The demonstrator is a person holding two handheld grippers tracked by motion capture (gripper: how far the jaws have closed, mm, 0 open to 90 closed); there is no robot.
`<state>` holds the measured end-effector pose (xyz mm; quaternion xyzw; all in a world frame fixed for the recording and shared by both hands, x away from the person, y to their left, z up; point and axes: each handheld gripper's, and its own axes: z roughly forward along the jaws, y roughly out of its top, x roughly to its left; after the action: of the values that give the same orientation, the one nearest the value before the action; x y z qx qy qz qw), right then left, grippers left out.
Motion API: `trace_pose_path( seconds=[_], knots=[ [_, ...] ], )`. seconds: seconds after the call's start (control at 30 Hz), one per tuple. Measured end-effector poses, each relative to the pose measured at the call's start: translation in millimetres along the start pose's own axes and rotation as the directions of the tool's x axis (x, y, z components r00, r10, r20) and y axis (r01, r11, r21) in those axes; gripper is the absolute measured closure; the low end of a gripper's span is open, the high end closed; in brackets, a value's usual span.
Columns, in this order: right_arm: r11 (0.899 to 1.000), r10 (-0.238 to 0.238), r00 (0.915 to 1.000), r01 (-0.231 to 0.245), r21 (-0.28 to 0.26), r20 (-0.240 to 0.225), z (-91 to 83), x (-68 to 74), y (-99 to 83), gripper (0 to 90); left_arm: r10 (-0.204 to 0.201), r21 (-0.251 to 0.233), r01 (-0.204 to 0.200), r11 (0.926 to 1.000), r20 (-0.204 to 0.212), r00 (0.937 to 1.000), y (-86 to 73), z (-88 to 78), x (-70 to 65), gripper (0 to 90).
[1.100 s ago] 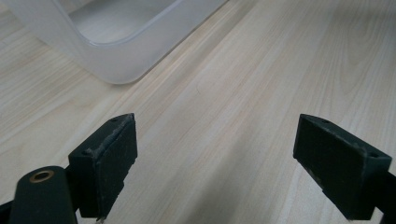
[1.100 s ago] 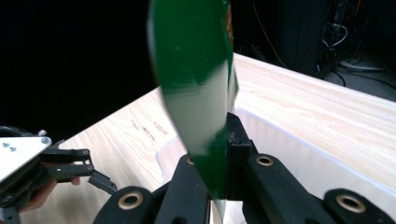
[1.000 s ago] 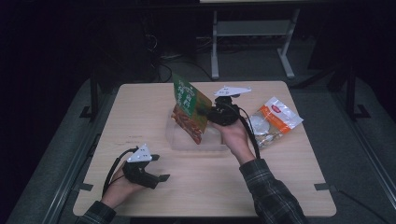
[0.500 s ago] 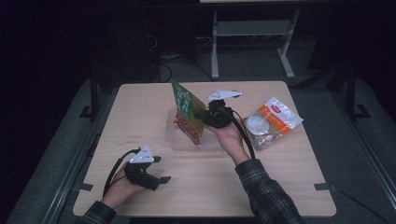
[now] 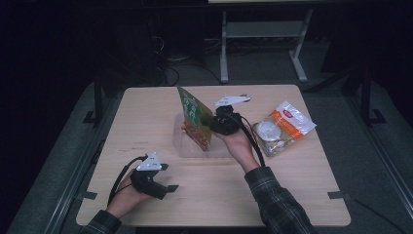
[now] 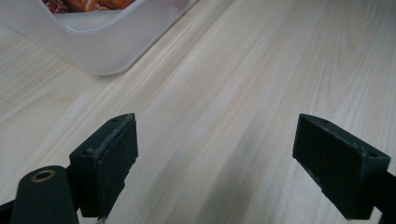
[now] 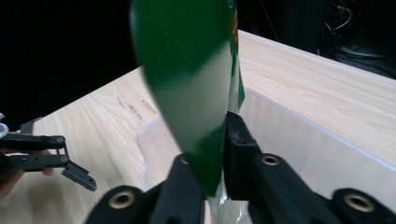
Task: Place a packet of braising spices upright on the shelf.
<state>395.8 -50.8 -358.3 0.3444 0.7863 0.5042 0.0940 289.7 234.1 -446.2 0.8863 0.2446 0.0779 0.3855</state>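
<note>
1. Lowered since a second ago, the green snack bag (image 5: 195, 119) now stands in the clear container (image 5: 182, 142).
2. Right gripper (image 7: 212, 156) pinches it, jaws just easing apart; release looks near.
3. Left gripper (image 6: 229, 158) rests wide open, well apart.

Wooden table (image 5: 146, 131), clear tray (image 5: 187, 148), bun packet (image 5: 282, 127)

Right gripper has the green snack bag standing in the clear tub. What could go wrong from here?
The right gripper pinches just one edge of the green snack bag, and its jaws have just been opening slightly, so the bag could slip or topple. The bag stands tilted in the clear tub; a sideways pull may drag the light tub. The left gripper rests open, away from the tub, not bracing it.
</note>
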Motion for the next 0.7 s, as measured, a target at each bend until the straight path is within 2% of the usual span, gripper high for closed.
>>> trace_pose_path(
  seconds=[0.2,0.3,0.47,0.5,0.6,0.7],
  knots=[
    [1.000,-0.006,1.0000,0.006,-0.003,-0.008,-2.5,4.5,-0.8,60.1,-0.009,0.004,0.009,0.9999,0.000,1.0000,-0.1,-0.7,-0.3,13.7],
    [1.000,-0.018,0.9995,0.019,0.012,-0.025,-5.6,7.8,-2.1,47.8,0.002,0.004,-0.002,1.0000,-0.003,1.0000,0.1,-0.4,-0.3,13.7],
    [0.999,-0.034,0.9983,0.035,0.020,-0.048,-13.1,12.0,-7.1,40.6,-0.006,-0.003,0.006,1.0000,-0.003,1.0000,-0.2,0.8,-0.4,13.7],
    [0.999,-0.047,0.9973,0.048,0.024,-0.056,-17.7,14.2,-9.6,38.9,0.001,0.008,-0.001,1.0000,-0.005,1.0000,0.0,0.2,0.0,13.7],
    [0.998,-0.061,0.9966,0.063,0.029,-0.055,-22.4,16.1,-12.6,36.8,-0.010,0.001,0.010,0.9999,-0.004,0.9999,-0.1,1.2,-1.1,13.7],
    [0.997,-0.070,0.9964,0.071,0.027,-0.049,-30.8,18.9,-17.8,33.9,0.000,0.007,0.000,1.0000,-0.006,1.0000,0.1,1.1,-0.5,13.7]
  ],
)
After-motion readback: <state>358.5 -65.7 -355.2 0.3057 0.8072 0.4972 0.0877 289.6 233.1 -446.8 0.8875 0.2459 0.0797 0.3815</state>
